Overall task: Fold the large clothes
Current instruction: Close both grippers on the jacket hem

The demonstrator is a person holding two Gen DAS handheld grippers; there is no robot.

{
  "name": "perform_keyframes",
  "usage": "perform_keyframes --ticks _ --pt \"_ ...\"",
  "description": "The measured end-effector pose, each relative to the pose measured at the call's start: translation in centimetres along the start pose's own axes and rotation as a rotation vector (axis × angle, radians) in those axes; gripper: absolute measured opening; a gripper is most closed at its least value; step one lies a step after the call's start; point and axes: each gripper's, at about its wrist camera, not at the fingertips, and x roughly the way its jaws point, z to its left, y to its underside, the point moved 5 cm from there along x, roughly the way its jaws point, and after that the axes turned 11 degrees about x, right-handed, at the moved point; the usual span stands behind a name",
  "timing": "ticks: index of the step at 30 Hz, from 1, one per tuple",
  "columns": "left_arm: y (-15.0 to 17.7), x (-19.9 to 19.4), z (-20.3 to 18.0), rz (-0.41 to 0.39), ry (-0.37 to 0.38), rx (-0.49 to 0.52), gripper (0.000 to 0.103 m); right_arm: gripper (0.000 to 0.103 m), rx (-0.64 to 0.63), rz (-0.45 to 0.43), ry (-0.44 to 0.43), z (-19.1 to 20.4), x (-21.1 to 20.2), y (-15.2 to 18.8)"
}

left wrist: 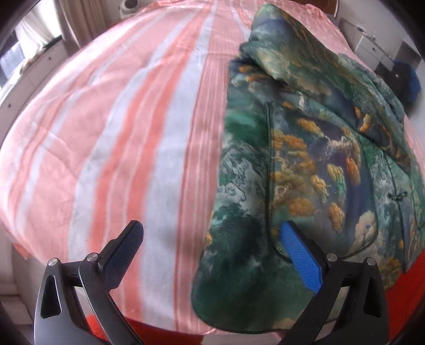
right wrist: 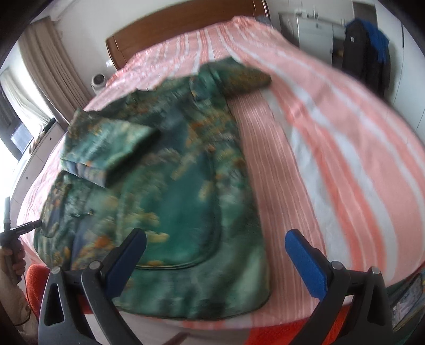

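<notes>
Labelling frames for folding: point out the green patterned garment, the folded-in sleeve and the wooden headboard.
green patterned garment (left wrist: 305,164), left wrist view, body.
folded-in sleeve (right wrist: 111,148), right wrist view, mid-sleeve.
wooden headboard (right wrist: 183,24), right wrist view, front panel.

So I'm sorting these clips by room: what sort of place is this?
Most likely a bedroom. A garment printed in green lies spread on a bed with a pink-and-white striped sheet, a wooden headboard stands at the bed's far end, and curtains hang beside a window.

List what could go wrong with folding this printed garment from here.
1. The green printed garment overhangs the near bed edge; a tug may slide it off.
2. One sleeve already lies folded across the body; lifting the hem could undo it.
3. Both hand-held grippers, left and right, are open, gripping nothing.
</notes>
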Motion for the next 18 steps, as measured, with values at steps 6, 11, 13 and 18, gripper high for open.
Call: perform_keyframes --ticks 6,11,13,18 --pt "0.8 -1.0 -4.0 -0.006 0.031 0.101 0.049 0.094 -0.048 0.192 -0.028 0.4 4.8 1.4" --pt "0.7 -2.8 -5.3 -0.009 -0.024 0.108 0.017 0.03 -0.002 0.193 -0.032 0.4 4.0 1.6" --pt "0.6 -3.9 -5.5 -0.015 -0.056 0.119 0.012 0.022 -0.001 0.179 -0.031 0.4 3.3 1.8" --pt "2.6 -6.3 -5.0 -0.033 -0.027 0.123 0.011 0.018 -0.082 0.138 0.009 2.2 0.2 2.2"
